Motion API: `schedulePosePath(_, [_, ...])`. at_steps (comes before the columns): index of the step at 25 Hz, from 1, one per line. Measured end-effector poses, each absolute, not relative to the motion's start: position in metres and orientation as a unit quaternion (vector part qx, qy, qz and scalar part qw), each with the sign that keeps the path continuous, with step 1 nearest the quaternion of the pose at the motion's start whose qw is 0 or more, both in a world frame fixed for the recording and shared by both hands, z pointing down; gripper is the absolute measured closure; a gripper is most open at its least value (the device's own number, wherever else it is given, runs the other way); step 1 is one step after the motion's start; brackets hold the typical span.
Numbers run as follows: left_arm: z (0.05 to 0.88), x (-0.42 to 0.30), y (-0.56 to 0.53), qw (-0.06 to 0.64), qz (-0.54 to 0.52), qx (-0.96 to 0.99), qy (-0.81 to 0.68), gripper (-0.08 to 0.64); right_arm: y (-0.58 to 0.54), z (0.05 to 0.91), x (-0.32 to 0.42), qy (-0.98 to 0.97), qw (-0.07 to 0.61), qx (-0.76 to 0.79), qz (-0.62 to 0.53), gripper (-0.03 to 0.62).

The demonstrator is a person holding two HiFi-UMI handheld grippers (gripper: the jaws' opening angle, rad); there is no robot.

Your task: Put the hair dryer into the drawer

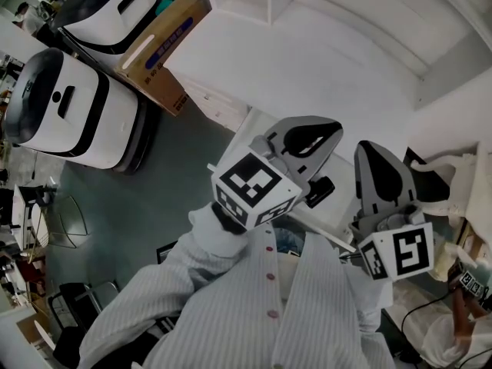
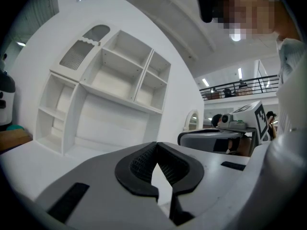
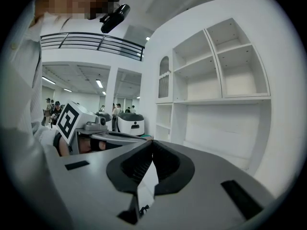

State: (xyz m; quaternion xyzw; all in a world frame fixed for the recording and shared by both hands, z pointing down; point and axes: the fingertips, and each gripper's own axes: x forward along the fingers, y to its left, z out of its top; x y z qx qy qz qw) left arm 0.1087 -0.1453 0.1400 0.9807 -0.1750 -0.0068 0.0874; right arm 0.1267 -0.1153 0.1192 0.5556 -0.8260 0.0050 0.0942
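No hair dryer and no drawer show in any view. In the head view both grippers are held up close to the person's striped shirt. My left gripper [image 1: 324,129] points level toward the white shelf unit [image 2: 105,90]. Its black pads [image 2: 139,164] meet at their tips, with nothing between them. My right gripper [image 1: 370,151] hangs just to the right of the left one. Its jaws [image 3: 152,143] are also shut and hold nothing. In each gripper view the other gripper's marker cube shows to the side.
The white shelf unit [image 3: 216,95] with open compartments stands ahead on a white counter [image 1: 307,60]. Two white wheeled robots [image 1: 69,106] and a cardboard box [image 1: 165,52] stand on the floor at the left. Pale cloth [image 1: 461,183] lies at the right.
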Motion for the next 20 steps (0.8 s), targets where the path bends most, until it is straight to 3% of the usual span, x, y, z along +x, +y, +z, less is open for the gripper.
schedulePosePath(20, [0.146,0.110,-0.150,0.088,0.002,0.980,-0.176,0.549,-0.122,0.129,0.131,-0.826,0.096,0.556,0.021,0.581])
